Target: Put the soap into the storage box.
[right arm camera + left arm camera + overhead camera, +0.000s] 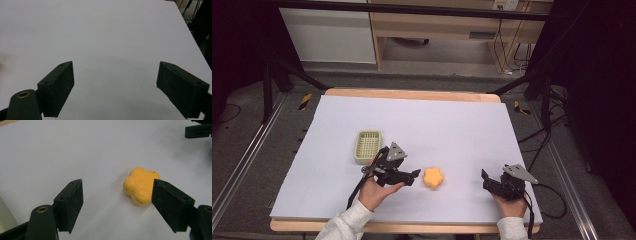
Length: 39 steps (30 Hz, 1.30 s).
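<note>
Two grippers — left gripper [117, 195], right gripper [115, 85] — gape wide; the orange flower-shaped block's [140, 185] embossed writing is unreadable.

Grey floor [257, 170] surrounds the white-topped table [452, 120]; wooden cabinet [437, 25] behind.

Left gripper [416, 173] low over the near-left table, pointing right, jaws spread wide. Right gripper [484, 175] near right, aimed left and far, jaws wide apart too, seemingly resting on the surface. Both forearms in from the near edge, pale sleeves.
</note>
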Motion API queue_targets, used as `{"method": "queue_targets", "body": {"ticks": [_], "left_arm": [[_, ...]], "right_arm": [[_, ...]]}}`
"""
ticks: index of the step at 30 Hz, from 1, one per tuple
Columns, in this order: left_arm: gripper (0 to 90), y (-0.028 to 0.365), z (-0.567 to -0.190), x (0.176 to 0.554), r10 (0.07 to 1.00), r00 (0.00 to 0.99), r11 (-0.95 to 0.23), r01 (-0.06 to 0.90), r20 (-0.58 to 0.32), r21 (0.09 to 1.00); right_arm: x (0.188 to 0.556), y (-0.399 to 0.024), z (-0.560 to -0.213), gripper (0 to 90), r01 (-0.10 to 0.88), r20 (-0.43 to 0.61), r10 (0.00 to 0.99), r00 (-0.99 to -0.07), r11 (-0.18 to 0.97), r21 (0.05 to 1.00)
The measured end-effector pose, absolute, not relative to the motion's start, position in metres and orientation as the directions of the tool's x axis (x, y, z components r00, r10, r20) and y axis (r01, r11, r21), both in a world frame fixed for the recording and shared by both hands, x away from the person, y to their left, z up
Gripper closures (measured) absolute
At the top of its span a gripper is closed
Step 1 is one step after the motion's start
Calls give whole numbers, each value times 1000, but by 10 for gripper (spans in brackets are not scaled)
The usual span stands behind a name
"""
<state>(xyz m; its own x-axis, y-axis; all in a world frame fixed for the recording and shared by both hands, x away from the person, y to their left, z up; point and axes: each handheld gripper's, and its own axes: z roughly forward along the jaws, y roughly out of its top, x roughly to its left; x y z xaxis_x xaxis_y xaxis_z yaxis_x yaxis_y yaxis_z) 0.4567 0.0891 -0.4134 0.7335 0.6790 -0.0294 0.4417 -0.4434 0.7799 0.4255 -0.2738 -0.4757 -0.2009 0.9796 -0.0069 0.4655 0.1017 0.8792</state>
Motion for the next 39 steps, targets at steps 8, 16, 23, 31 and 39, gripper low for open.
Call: {"method": "queue_targets", "body": {"ticks": [8, 16, 23, 31, 39], "left_arm": [[243, 76, -416, 456, 662, 748, -457, 442, -37, 772], [225, 67, -420, 457, 652, 757, -474, 448, -40, 758], [200, 58, -422, 459, 642, 765, -491, 459, -49, 740], [184, 46, -427, 460, 634, 772, -515, 465, -45, 720], [179, 37, -433, 462, 627, 778, -536, 466, -38, 704]], "right_arm": [[425, -273, -476, 149, 466, -6, 979, -202, 101, 879], [425, -273, -476, 152, 469, -4, 978, -207, 103, 877], [425, -273, -476, 152, 469, -5, 979, -206, 103, 877], [425, -273, -476, 156, 469, -3, 978, -210, 104, 877], [426, -273, -476, 158, 467, -1, 977, -212, 102, 878]]}}
